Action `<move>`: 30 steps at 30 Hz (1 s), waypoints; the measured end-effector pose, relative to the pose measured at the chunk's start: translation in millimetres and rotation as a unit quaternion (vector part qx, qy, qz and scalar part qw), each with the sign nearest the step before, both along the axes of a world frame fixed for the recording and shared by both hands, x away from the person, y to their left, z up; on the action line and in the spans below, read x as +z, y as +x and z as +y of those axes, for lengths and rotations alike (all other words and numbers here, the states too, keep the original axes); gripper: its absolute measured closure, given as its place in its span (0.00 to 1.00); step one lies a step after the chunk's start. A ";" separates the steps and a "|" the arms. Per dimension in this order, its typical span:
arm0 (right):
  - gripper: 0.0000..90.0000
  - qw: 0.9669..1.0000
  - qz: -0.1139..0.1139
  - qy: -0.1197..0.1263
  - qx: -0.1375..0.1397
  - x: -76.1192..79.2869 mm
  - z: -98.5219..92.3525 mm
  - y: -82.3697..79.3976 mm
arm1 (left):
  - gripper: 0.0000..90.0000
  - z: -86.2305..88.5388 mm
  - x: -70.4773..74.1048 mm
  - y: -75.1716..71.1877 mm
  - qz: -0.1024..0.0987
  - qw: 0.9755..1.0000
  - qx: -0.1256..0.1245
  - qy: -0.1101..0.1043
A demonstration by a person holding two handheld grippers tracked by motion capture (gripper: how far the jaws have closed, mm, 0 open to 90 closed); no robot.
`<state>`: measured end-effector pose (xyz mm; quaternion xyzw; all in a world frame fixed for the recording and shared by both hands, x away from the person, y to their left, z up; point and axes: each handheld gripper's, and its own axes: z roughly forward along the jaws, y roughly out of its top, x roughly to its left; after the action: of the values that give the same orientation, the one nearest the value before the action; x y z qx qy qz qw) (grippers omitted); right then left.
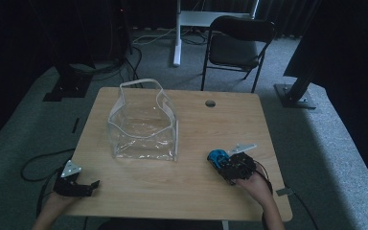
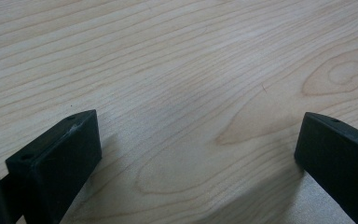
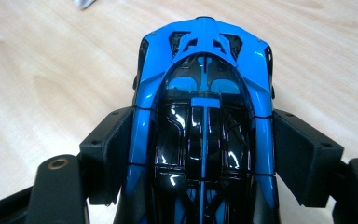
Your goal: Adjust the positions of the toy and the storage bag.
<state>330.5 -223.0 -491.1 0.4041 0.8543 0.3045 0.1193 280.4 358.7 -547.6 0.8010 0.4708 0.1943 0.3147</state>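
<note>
A blue and black toy car point(image 3: 204, 116) sits between the black jaws of my right gripper point(image 3: 204, 154), whose pads press on both its sides. From above, that car point(image 1: 217, 156) and the right gripper point(image 1: 225, 163) are over the table's right front part. A clear plastic bag point(image 1: 143, 122) with white handles stands upright and open-topped on the left middle of the wooden table point(image 1: 196, 120). My left gripper point(image 1: 91, 186) rests at the table's front left corner, its jaws wide apart over bare wood point(image 2: 200, 140).
A black folding chair point(image 1: 237, 45) stands behind the table, with a white desk leg point(image 1: 177, 33) beside it. Dark stands and cables lie on the carpet at left. A small round hole point(image 1: 210, 103) marks the tabletop's far side.
</note>
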 end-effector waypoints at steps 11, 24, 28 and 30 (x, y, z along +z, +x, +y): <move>0.29 0.999 0.002 -0.019 0.039 -0.7 18.9 -44.9 | 0.01 0.0 0.0 0.0 0.000 1.000 0.000 0.000; 0.29 0.997 0.026 -0.021 0.073 -18.2 32.3 -72.1 | 0.01 -0.1 -0.1 0.0 0.000 1.000 0.000 0.000; 0.29 0.996 0.024 -0.020 0.085 -20.5 39.3 -74.0 | 0.01 -0.1 -0.1 0.0 0.000 1.000 0.000 0.000; 0.29 0.995 0.026 -0.019 0.095 -21.3 42.5 -74.0 | 0.01 -0.1 -0.1 0.0 0.000 1.000 0.000 -0.001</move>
<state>256.5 -180.5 -512.5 0.3261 0.8975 0.2873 0.0754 280.4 358.6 -547.7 0.8008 0.4710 0.1940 0.3150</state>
